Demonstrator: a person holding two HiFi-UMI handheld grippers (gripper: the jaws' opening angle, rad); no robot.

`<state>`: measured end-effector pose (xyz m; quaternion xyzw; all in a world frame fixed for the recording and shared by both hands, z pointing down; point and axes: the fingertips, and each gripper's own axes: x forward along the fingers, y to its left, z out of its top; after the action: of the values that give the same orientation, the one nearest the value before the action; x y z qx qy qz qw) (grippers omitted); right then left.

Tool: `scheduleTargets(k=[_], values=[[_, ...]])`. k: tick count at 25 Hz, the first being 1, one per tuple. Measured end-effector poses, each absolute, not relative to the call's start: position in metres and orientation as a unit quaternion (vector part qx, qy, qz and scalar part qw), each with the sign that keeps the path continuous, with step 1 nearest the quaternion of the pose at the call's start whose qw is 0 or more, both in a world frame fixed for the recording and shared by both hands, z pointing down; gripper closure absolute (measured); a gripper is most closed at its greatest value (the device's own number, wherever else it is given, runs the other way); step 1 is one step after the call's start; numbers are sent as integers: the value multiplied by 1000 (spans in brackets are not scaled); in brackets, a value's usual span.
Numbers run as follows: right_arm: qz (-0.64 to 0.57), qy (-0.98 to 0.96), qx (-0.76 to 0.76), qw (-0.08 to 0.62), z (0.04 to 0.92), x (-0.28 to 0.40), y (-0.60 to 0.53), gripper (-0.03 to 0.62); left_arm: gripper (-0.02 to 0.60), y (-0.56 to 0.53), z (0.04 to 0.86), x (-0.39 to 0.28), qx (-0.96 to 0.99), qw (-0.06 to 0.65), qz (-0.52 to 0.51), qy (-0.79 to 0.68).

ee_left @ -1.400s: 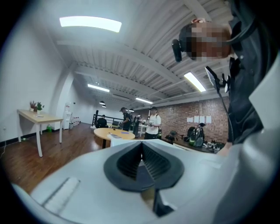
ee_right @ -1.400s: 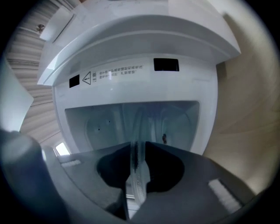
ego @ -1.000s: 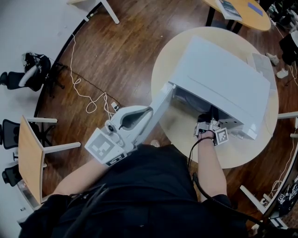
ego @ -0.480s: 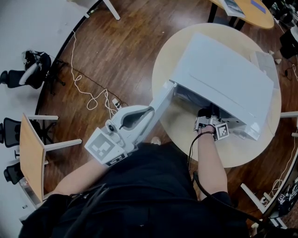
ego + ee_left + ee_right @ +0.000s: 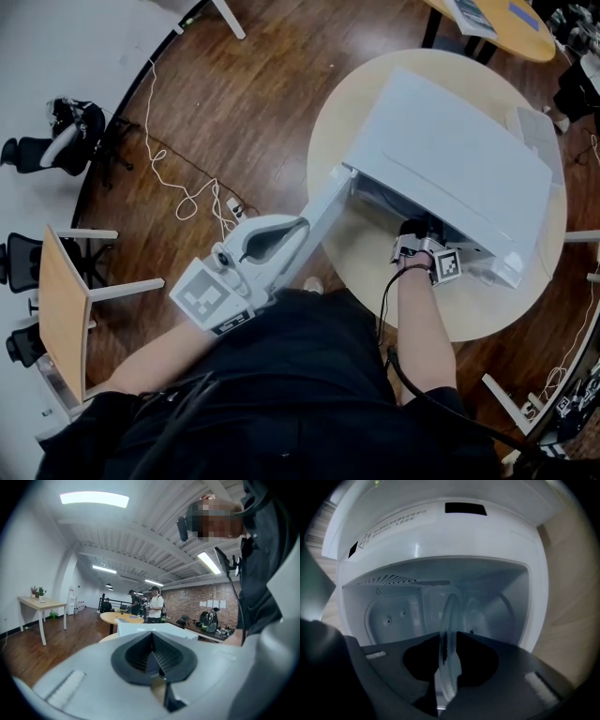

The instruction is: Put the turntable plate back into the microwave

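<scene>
My right gripper (image 5: 449, 641) pinched the turntable plate (image 5: 451, 613) by its rim, on edge at the mouth of the microwave (image 5: 440, 536). I judged it wanted rolling flat and centring inside before release. My left gripper (image 5: 153, 663) hung closed, empty, near left.

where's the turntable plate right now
In the right gripper view, the turntable plate is held edge-on to the camera by the right gripper, at the mouth of the open microwave.
</scene>
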<state>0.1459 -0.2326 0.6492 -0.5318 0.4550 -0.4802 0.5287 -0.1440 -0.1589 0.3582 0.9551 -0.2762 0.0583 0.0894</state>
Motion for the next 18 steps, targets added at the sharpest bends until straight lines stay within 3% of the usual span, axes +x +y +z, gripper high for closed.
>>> scheduleTargets(k=[18], values=[[-501, 400, -605, 473, 658, 146, -238, 568, 586, -165, 365, -156, 952, 104, 52, -284]])
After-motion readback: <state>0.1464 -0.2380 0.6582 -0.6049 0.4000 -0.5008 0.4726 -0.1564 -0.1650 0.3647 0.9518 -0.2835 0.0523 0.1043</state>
